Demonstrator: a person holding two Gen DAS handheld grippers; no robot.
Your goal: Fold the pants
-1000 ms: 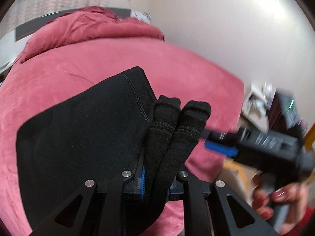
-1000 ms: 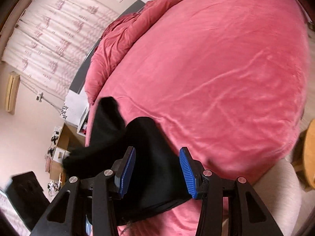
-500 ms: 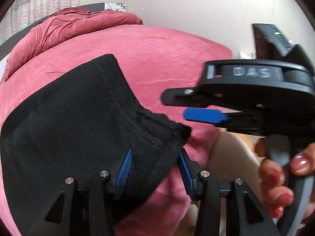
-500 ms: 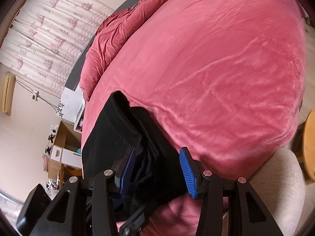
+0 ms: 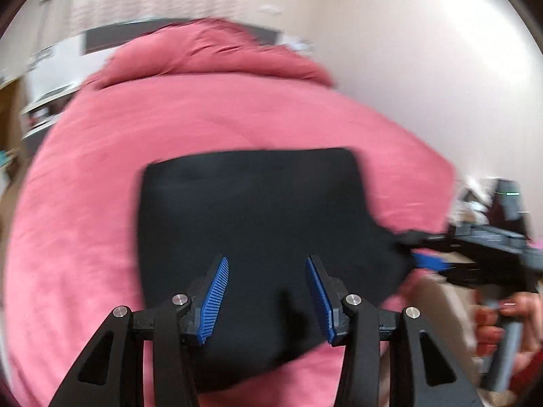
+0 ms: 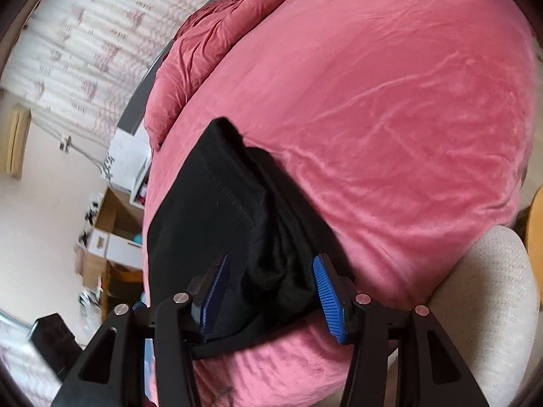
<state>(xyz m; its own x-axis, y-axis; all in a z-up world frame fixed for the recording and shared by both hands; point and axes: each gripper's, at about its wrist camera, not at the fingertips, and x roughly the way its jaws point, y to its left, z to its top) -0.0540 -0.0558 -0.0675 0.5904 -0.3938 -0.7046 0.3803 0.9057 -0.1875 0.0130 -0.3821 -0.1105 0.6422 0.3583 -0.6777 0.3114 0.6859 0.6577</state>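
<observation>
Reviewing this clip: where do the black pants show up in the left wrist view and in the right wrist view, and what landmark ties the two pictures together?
Left wrist view: the black pants lie as a flat dark rectangle in the centre, on the pink bedspread.
Right wrist view: the pants sit lower left of centre, bunched towards the near edge of the bedspread.
Shared landmark: the crumpled red duvet at the head of the bed.

I see black pants folded into a compact, roughly square bundle, lying flat near the closest edge of a pink bedspread. From the right wrist view, stitched seams show on top, and one side bunches into soft, uneven layers.
</observation>
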